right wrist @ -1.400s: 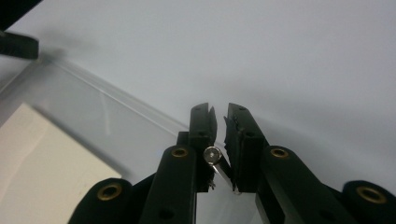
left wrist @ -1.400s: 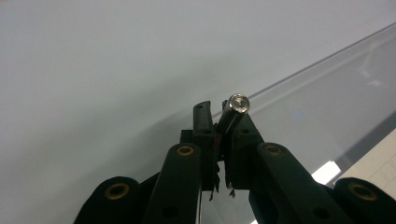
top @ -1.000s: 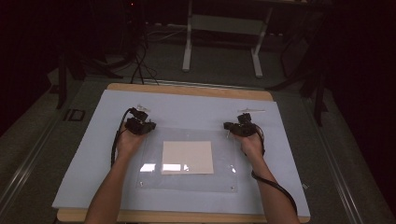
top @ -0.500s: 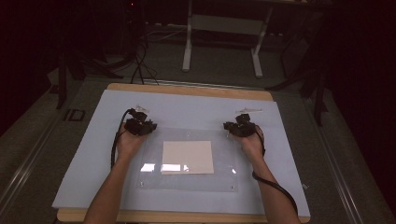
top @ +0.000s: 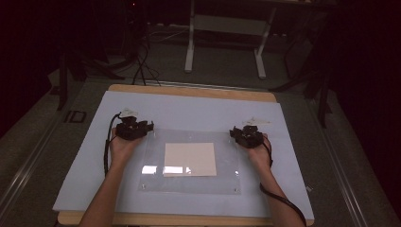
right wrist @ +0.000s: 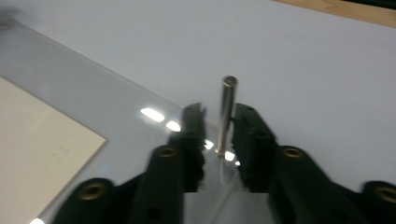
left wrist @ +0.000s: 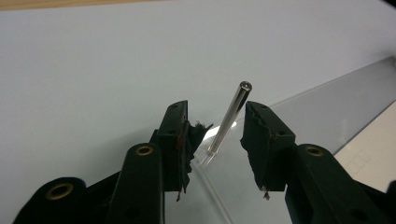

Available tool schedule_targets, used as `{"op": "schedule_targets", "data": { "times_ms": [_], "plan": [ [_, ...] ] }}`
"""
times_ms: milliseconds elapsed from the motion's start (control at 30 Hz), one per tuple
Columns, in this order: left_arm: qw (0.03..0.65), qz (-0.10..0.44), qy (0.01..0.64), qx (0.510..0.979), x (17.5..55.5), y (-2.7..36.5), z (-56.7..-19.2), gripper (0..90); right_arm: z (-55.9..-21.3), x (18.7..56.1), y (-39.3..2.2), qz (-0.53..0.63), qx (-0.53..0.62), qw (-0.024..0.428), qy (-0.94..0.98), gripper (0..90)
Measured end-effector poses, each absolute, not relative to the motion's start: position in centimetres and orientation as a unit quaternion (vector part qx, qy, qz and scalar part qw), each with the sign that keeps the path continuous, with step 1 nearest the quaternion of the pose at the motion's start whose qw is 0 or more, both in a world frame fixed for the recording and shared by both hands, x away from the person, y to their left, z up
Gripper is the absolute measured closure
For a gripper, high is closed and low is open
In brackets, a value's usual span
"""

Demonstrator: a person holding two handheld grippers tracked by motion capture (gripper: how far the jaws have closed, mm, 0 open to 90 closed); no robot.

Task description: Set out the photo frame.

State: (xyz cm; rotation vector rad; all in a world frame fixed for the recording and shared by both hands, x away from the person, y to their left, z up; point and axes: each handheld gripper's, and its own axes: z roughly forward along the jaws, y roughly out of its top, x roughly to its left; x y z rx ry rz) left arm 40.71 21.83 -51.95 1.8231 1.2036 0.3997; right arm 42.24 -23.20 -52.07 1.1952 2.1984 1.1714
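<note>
Fingers [left wrist: 180, 135] of the left gripper [left wrist: 212, 133] stand spread, having just been opening, with a thin metal pin [left wrist: 228, 122] between them and a clear gap on both sides. From above, that left gripper [top: 134, 129] sits at the far left corner of the clear acrylic sheet [top: 189, 187], and the pin itself is too small to make out there. Close up, the pin leans, its rounded top tipped away and to the right, its foot planted at the sheet's corner [left wrist: 219, 186].

On the other side, the right gripper [right wrist: 219, 140] has its jaws close about a second pin [right wrist: 226, 114], which stands nearly upright; blur keeps me from telling whether the pads press on it. Its jaws have just been closing a little. From above, the right gripper [top: 246, 136] is at the sheet's far right corner. A cream paper square [top: 190, 159] lies under the sheet, all on a pale blue mat [top: 198, 111].
</note>
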Motion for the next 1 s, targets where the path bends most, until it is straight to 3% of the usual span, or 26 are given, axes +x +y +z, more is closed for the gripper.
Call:
{"op": "schedule_targets", "data": {
  "times_ms": [33,167,467,633,1000],
  "plan": [
    [0.447,0.162,0.486,0.733,40.6,21.9,-52.0,61.4,-52.1,42.2,-23.3,0.417,0.430,0.188,0.779,84.2],
    [0.452,0.184,0.482,0.727,40.1,22.0,-52.2,68.6,-52.3,42.2,-23.6,0.429,0.439,0.179,0.769,84.7],
    [0.457,0.195,0.450,0.742,40.3,20.6,-52.1,69.2,-52.0,42.2,-22.9,0.433,0.436,0.206,0.761,84.0],
    [0.459,0.203,0.452,0.738,40.8,20.3,-52.0,82.2,-52.0,42.3,-23.0,0.430,0.440,0.201,0.762,84.2],
    [0.450,0.203,0.446,0.747,40.9,20.3,-52.2,83.1,-51.9,42.5,-23.0,0.438,0.440,0.197,0.758,83.2]
  ]
}}
